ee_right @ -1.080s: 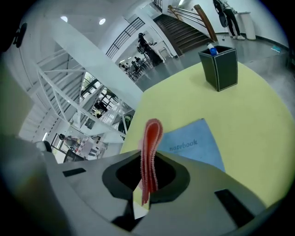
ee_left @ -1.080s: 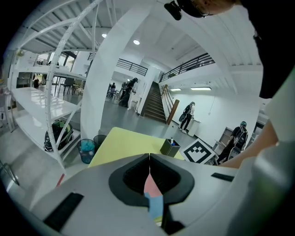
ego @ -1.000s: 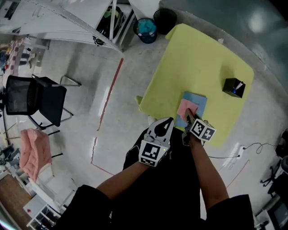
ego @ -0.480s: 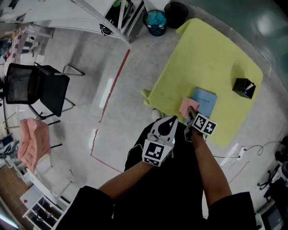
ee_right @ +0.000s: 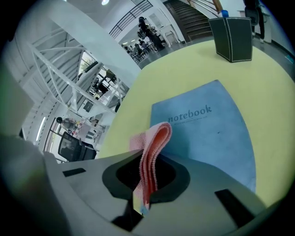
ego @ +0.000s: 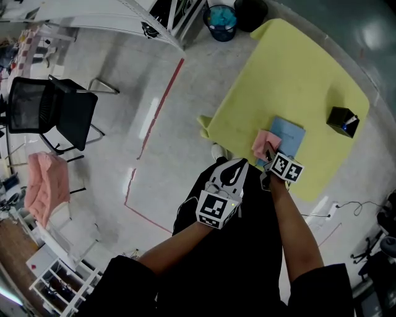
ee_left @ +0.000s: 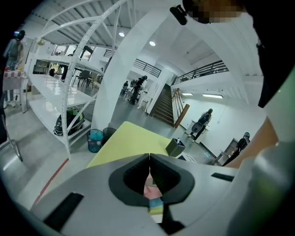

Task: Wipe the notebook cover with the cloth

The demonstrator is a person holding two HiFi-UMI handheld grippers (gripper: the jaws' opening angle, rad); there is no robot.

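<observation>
A blue notebook (ego: 287,137) (ee_right: 209,133) lies closed on the yellow table (ego: 297,74), near its front edge. My right gripper (ego: 271,153) (ee_right: 146,193) is shut on a folded pink cloth (ego: 263,143) (ee_right: 152,152), which it holds upright over the notebook's near left corner. My left gripper (ego: 232,170) (ee_left: 150,171) is shut and holds nothing, hanging short of the table's near corner. Through the left gripper's jaws the pink cloth (ee_left: 150,191) shows a little.
A black box (ego: 344,121) (ee_right: 231,38) stands on the table beyond the notebook. A blue bin (ego: 222,21) and a dark bin (ego: 249,12) sit past the table's far corner. A black chair (ego: 52,111) is at the left, with white shelving (ego: 93,15) behind.
The view has drifted, so the table and notebook sit further right and lower. The right gripper with the cloth stays at the notebook's near left corner. The left gripper has hardly moved.
</observation>
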